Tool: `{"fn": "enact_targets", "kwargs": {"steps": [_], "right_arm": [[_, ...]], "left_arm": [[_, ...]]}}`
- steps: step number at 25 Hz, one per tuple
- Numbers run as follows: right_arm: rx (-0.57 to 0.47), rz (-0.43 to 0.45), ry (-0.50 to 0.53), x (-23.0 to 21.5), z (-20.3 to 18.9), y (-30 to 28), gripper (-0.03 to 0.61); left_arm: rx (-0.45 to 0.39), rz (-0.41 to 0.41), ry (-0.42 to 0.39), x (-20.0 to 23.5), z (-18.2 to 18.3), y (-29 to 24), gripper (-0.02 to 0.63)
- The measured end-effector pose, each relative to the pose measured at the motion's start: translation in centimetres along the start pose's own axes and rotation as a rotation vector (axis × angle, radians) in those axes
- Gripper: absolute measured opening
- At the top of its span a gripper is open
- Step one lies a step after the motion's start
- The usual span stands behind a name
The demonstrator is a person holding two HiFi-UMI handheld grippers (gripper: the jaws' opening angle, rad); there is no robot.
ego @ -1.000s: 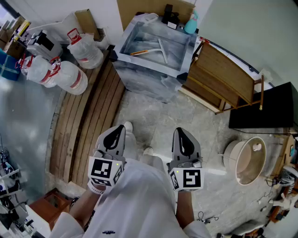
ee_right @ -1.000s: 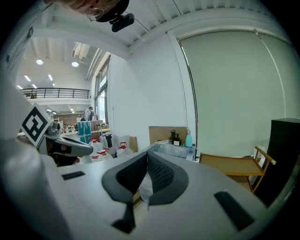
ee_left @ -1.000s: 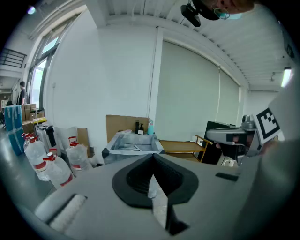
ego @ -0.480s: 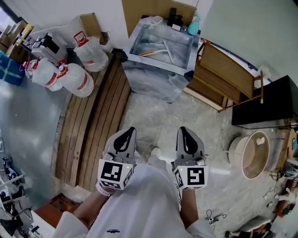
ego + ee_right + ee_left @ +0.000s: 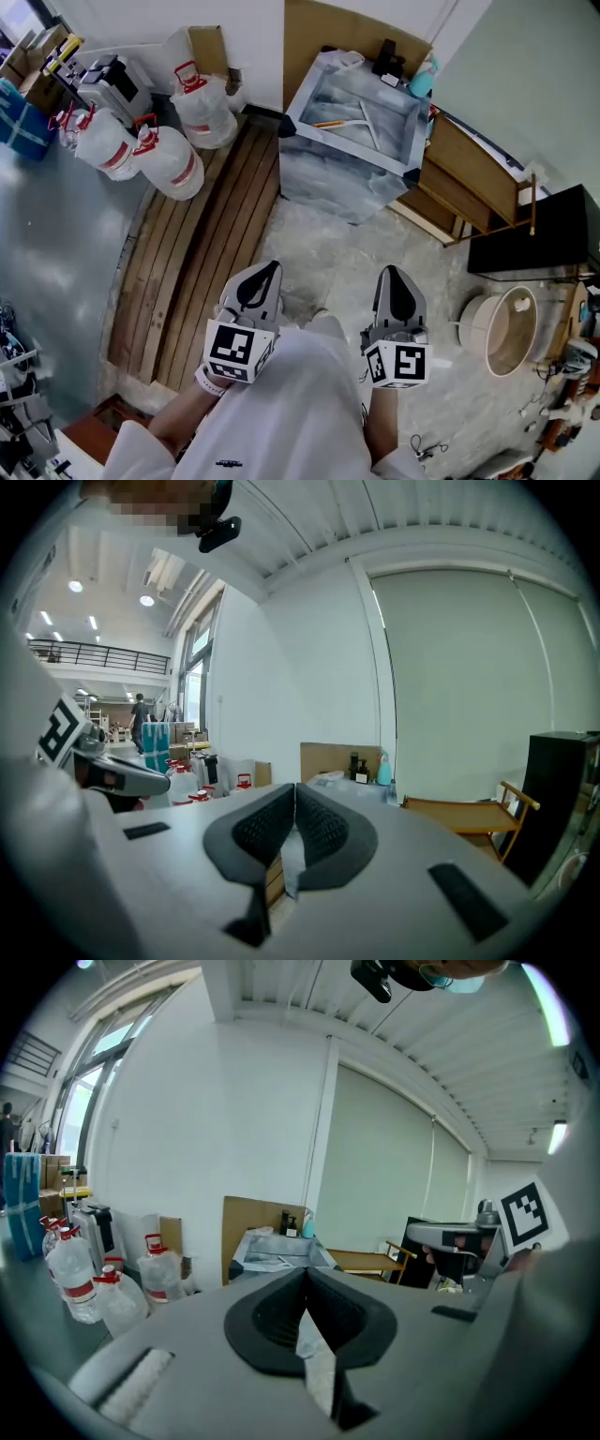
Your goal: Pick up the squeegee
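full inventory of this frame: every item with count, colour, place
squeegee: 1, white, inside the tub
orange stick: 1, orange, inside the tub
tub: 1, silver foil-wrapped, by far wall
spray bottle: 1, teal, tub's far right corner
water jugs: at least 3, clear with red labels, left of tub
planks: several, brown, floor at left
wooden frame: 1, brown, right of tub
cabinet: 1, black, far right
basin: 1, beige, floor at right
left gripper: grey, shut, empty
right gripper: grey, shut, empty
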State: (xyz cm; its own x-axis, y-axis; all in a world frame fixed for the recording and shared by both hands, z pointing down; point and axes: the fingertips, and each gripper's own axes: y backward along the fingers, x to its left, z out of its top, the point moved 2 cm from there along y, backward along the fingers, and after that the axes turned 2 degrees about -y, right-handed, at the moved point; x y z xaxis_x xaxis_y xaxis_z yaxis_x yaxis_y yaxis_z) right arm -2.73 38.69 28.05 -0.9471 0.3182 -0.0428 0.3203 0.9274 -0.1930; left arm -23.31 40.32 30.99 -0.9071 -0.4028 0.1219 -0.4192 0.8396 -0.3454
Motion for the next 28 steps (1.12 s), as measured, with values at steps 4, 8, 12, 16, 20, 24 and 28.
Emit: {"fn": "enact_targets", "kwargs": {"steps": [4, 8, 12, 16, 20, 24, 28], "right_arm": [[0.020, -0.008, -0.003, 1.9, -0.4, -2.1, 0.006], [0.038, 0.007, 0.002, 2.8, -0.2, -4.2, 0.006], [0.045, 0.025, -0.005, 1.6, 0.1, -7.8, 0.006], [0.030, 0.062, -0.013, -0.4, 0.7, -12.1, 0.006], [0.024, 0.098, -0.005, -4.2, 1.6, -17.9, 0.006], [0.020, 0.138, -0.008, -9.8, 3.9, -23.5, 0.006], [0.008, 0.184, 0.006, -15.4, 6.0, -28.3, 0.006]], "left_arm": [[0.002, -0.015, 0.018, 2.6, -0.2, -0.5, 0.005], [0.005, -0.015, 0.025, 4.4, 0.2, -1.5, 0.005], [0.027, -0.002, 0.040, 5.9, 0.5, -4.6, 0.005], [0.047, 0.003, 0.025, 6.6, 1.5, -8.9, 0.005], [0.054, 0.031, 0.005, 7.3, 3.8, -15.0, 0.005], [0.071, 0.056, -0.010, 6.8, 7.4, -22.2, 0.005], [0.080, 0.043, -0.042, 4.9, 10.7, -29.5, 0.005]]}}
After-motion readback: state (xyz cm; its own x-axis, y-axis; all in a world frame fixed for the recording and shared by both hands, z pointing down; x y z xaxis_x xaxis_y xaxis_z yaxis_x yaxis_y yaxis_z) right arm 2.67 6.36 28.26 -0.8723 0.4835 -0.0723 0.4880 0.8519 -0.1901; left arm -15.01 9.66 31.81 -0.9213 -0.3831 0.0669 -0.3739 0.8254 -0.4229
